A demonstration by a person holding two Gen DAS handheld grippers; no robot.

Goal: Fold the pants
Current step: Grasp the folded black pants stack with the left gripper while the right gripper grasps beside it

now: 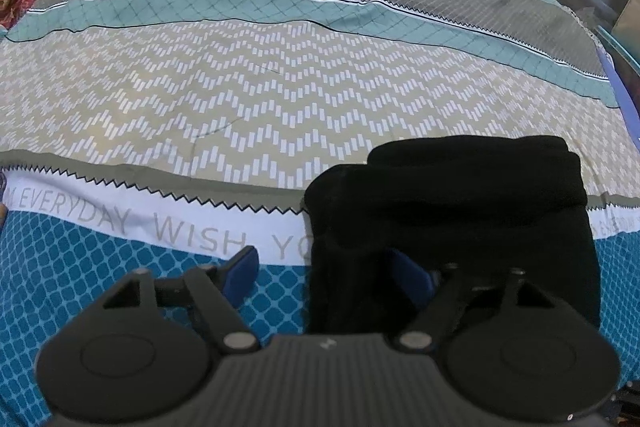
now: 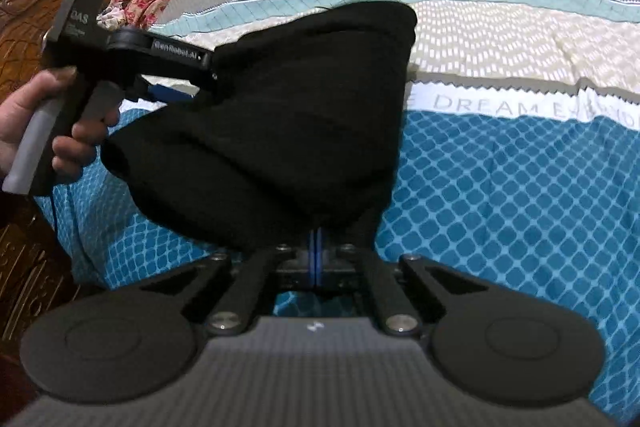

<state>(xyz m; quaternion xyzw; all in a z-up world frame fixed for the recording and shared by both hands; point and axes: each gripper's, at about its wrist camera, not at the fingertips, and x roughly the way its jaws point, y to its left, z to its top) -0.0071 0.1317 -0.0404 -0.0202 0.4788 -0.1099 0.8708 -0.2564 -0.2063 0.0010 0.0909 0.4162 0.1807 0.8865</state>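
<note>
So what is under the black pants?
Under the pants lies the bedsheet, its blue diamond band showing around them. The sheet directly beneath is covered, so whether anything else lies there cannot be seen.

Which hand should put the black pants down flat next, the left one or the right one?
Probably the right. The right gripper is shut on the black pants, so it can lay them on the bedspread. The left gripper is open beside the pants.
</note>
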